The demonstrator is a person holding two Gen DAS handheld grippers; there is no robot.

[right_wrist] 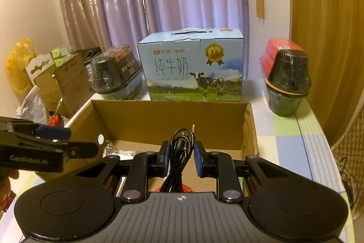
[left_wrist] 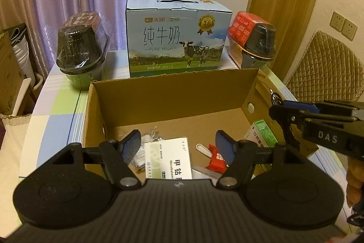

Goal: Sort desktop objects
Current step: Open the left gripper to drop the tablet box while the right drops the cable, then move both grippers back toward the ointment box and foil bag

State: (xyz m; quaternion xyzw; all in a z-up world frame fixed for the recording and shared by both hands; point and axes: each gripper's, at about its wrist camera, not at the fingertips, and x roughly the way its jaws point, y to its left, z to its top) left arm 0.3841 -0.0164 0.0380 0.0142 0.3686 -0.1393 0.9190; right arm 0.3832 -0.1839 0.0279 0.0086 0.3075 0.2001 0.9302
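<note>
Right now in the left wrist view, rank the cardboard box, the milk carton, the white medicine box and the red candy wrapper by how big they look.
1. cardboard box
2. milk carton
3. white medicine box, though nearness to the camera inflates it
4. red candy wrapper

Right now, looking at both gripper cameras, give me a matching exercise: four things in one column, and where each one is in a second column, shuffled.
Things:
1. black audio cable
2. milk carton
3. white medicine box
4. red-labelled bowl pack

Places:
A. lying on the floor of the cardboard box
B. between the right gripper fingers
C. behind the cardboard box, middle
D. behind the cardboard box, far right corner

Pairs: 1-B, 2-C, 3-A, 4-D
</note>
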